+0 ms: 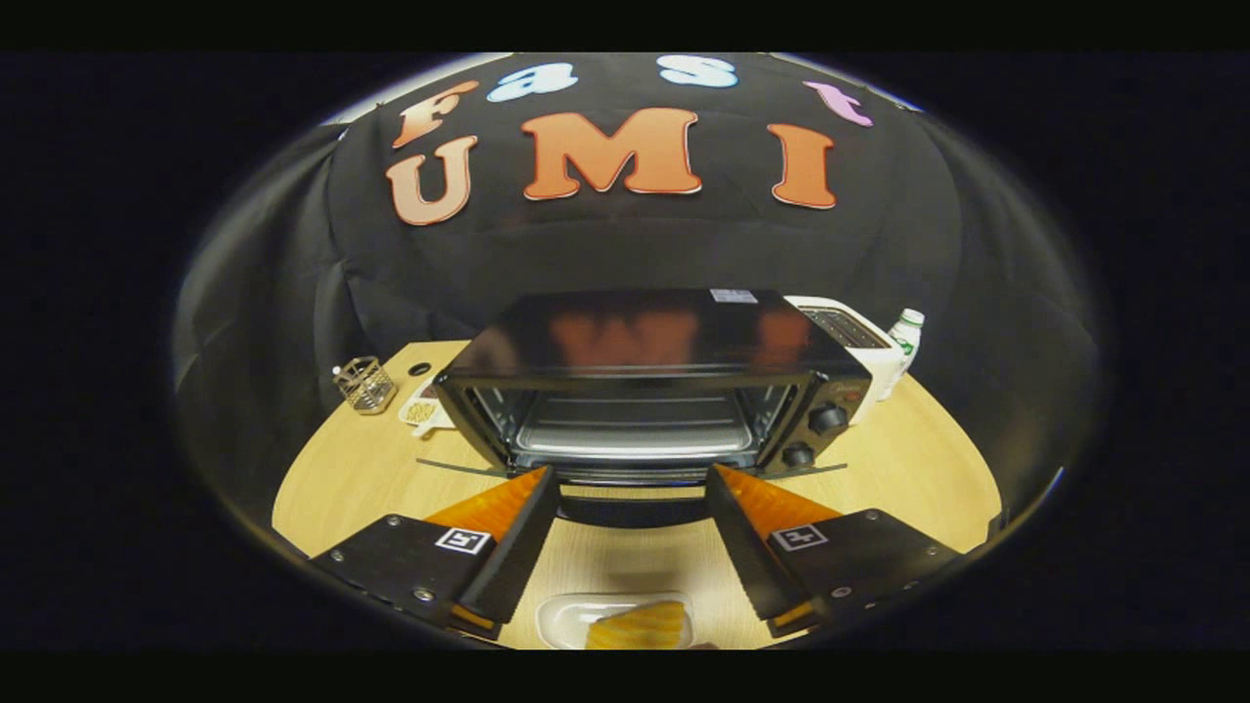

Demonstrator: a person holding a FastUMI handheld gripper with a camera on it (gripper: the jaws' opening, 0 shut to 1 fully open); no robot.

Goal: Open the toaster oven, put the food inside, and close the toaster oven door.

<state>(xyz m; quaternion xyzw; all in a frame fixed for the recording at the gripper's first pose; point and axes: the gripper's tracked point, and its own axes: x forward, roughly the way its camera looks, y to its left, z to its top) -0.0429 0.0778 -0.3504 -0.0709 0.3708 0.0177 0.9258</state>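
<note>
A black toaster oven [654, 381] stands on the wooden table [918, 469] with its glass door [630, 476] folded down flat and the wire rack inside showing. The door's dark handle [633, 511] lies just ahead of my fingertips. My gripper [633, 478] is open, with nothing between its orange-backed fingers [508, 527]. Below and between the fingers, close to me, a small white dish [566, 617] holds a piece of yellow food [640, 628].
A wire basket [367, 384] and a small white plate [426, 411] with crumbs sit left of the oven. A white toaster [859, 342] and a white bottle with a green label [906, 335] stand behind its right side. Two knobs [826, 419] are on the oven's right panel.
</note>
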